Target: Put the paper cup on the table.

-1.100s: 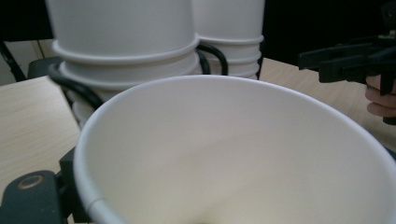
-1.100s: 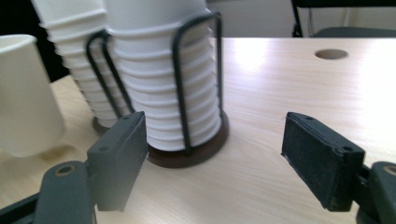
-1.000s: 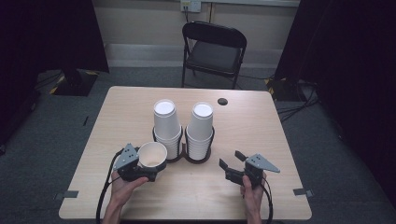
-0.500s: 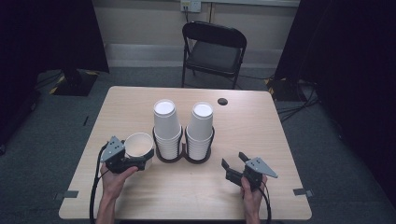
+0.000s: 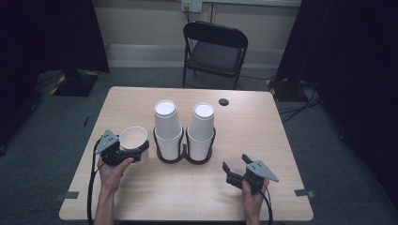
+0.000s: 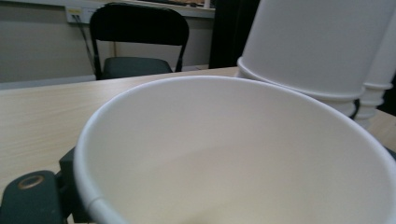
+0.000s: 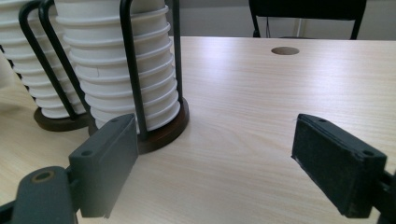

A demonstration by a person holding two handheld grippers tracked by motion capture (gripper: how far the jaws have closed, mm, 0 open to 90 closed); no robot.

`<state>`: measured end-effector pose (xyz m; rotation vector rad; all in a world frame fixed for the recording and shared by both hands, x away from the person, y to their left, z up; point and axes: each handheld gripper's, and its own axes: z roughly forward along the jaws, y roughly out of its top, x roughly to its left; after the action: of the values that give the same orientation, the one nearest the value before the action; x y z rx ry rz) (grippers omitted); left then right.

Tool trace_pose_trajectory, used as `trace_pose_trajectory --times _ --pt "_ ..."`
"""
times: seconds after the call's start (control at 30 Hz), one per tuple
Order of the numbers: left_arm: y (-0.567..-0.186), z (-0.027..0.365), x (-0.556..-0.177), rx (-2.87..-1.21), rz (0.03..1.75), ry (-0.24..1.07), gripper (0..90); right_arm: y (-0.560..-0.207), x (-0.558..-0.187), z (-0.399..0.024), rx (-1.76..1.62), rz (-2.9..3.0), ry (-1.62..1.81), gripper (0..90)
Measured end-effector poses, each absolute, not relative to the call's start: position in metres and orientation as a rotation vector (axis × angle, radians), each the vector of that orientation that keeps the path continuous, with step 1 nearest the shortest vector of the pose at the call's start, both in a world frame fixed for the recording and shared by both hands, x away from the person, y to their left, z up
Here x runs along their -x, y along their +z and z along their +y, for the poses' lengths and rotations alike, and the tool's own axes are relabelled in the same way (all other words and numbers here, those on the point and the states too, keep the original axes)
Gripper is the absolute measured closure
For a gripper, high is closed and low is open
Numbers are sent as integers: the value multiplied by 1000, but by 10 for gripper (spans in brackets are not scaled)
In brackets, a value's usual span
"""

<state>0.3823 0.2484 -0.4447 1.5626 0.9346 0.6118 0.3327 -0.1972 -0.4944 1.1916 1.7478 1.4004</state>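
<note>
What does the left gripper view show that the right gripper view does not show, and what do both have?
Left gripper view: the inside of a single paper cup, mouth toward the camera, held by the left gripper, and most of a black chair.

Right gripper view: the right gripper with open jaws and nothing between them, the black wire holder on its brown base, and a round hole in the tabletop.

Both: the stacks of inverted cups and the wooden table.

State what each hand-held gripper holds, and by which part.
Left hand-held gripper grips the paper cup by its rim. Right hand-held gripper holds nothing, jaws open.
</note>
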Motion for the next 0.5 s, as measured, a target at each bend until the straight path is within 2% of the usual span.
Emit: trace_pose_trajectory --times 0.5 --pt "-461 255 -410 -1542 1005 661 72 -494 -332 -195 -1183 1756 1378 141"
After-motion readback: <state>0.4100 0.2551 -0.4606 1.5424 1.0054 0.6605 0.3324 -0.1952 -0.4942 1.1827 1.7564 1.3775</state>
